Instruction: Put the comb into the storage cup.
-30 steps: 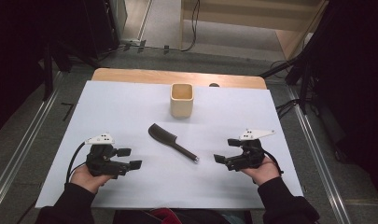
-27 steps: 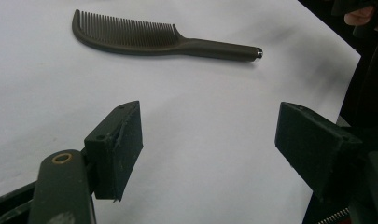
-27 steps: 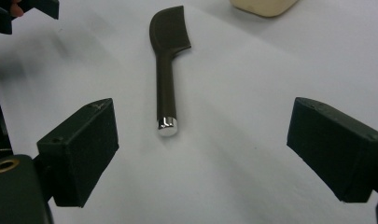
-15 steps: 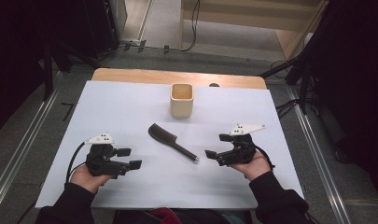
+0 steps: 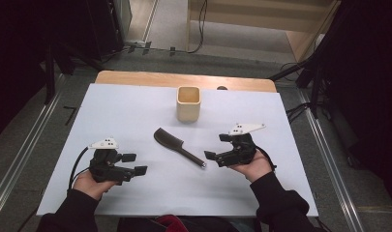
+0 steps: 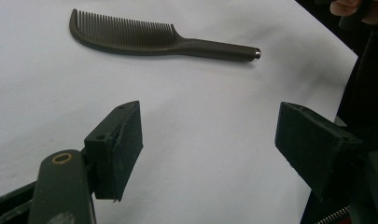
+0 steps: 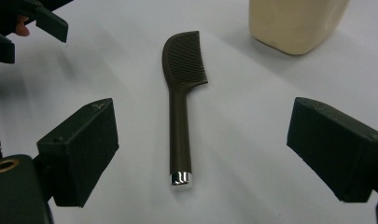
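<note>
Here the dark brown plastic comb (image 5: 176, 146) lay mid-table, handle end pointing near-right toward the right gripper (image 5: 216, 147), the nearer one, jaws wide, empty; left gripper (image 5: 134, 164) likewise open, empty.

comb (image 7: 179, 116): dark brown, silver tip | cup (image 5: 188, 103): cream | tongs (image 5: 212, 150): black

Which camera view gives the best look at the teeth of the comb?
The left gripper view: the comb lies side-on there, so single teeth show along its upper edge. The right gripper view shows it lengthwise between open jaws, teeth as fine ridges. The high view shows a small dark shape, teeth unclear.
</note>
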Demonstrator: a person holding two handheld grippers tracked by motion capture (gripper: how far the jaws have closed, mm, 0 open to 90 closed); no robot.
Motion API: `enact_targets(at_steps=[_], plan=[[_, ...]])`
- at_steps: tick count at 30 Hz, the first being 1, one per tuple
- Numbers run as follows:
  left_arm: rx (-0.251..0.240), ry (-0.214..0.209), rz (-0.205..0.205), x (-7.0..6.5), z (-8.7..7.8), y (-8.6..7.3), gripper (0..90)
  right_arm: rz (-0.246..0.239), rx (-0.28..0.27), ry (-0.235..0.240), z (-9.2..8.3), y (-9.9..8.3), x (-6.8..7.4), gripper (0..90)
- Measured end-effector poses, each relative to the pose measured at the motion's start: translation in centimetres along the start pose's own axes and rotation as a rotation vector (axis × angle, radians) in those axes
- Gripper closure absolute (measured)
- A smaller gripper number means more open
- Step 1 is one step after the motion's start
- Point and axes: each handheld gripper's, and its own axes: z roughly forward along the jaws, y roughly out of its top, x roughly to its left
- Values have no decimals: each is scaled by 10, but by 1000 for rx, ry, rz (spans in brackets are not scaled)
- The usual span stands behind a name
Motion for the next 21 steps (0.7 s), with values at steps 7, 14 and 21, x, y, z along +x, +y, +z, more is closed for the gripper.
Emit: enact_targets(at_steps=[7,14,21], plan=[[1,0,5,0,0,0,239,-17,-2,-12,12,8,4,135],[5,-2,7,0,0,0,239,-19,2,-8,21,12,4,135],[3,-4,4,0,0,1,239,-28,8,-7,26,10,6,135]])
